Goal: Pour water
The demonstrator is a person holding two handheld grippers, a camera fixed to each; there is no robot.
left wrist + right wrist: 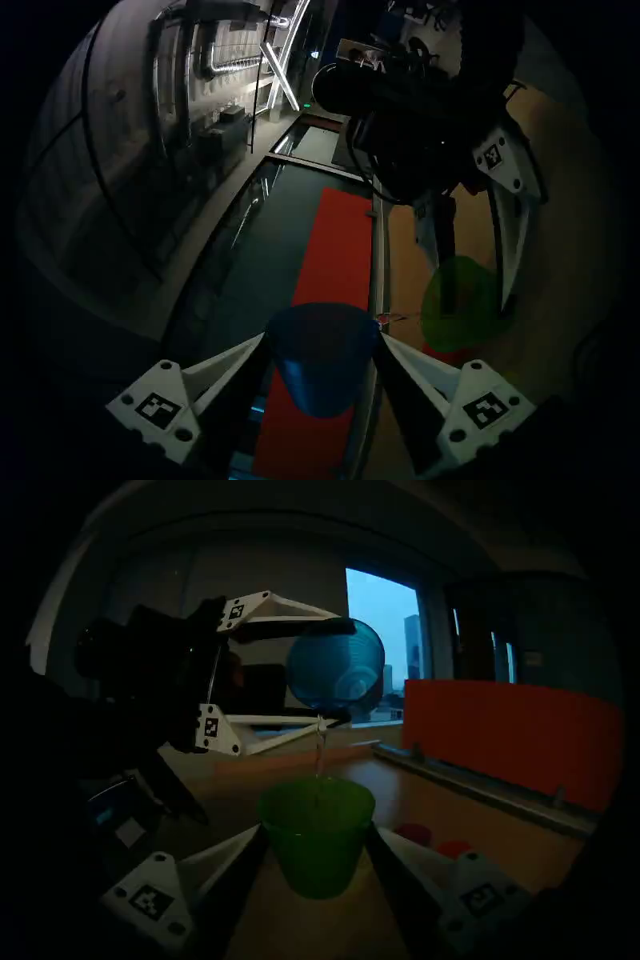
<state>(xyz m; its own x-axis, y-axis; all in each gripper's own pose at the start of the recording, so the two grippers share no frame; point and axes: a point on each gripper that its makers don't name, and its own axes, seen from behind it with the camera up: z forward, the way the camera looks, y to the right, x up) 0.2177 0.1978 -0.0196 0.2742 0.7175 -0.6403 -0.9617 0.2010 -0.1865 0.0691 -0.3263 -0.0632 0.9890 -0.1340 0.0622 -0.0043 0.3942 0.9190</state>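
My left gripper [324, 344] is shut on a blue cup [324, 364], gripped between both white fingers. In the right gripper view that left gripper [332, 672] holds the blue cup [336, 668] tipped on its side, mouth facing the camera. A thin stream of water [320, 752] falls from its rim into a green cup [318, 836]. My right gripper [318, 832] is shut on the green cup, upright just below the blue one. In the left gripper view the right gripper [474, 304] and green cup [460, 308] sit low at right.
The room is dim. A wooden table [448, 800] lies under the cups, with two small red objects [416, 832] on it. A red panel [512, 728] stands along the table's far edge below a window [384, 640]. A hand holds the left gripper's dark body [144, 672].
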